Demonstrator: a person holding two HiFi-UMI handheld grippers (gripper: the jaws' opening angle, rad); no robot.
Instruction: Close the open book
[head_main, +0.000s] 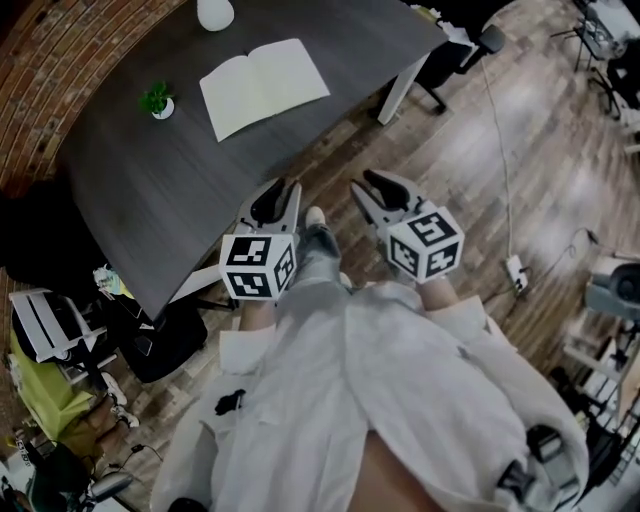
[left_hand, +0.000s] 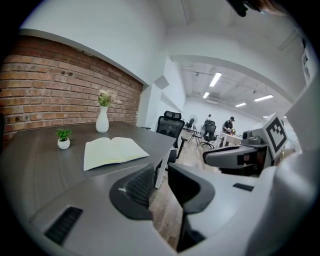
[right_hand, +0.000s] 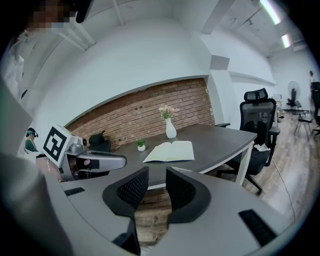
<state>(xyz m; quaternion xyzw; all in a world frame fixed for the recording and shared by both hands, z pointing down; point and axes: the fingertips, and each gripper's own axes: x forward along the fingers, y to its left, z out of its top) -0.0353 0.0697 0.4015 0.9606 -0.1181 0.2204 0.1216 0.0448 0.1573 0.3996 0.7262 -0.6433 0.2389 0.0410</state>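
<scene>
Showing the open book (head_main: 265, 88) lying flat, pages up, on the dark counter (head_main: 150, 190), in the counter's far half and clear of its edges; a white vase (head_main: 215, 12) stands at the counter's far edge, and a small potted plant (head_main: 157, 100) sits on the side of the counter that meets the brick wall (head_main: 60, 70). Both tools are off the counter, short of its near edge and above the wooden floor (head_main: 480, 170), pointing towards the counter. Left tool (left_hand: 161, 172): jaws a narrow gap apart, nothing between them, only floor visible through the gap. Right tool (right_hand: 157, 176): jaws likewise apart and empty. Neither tool touches the counter or anything on it. A black office chair (right_hand: 257, 125) stands beside the counter's end opposite the wall
</scene>
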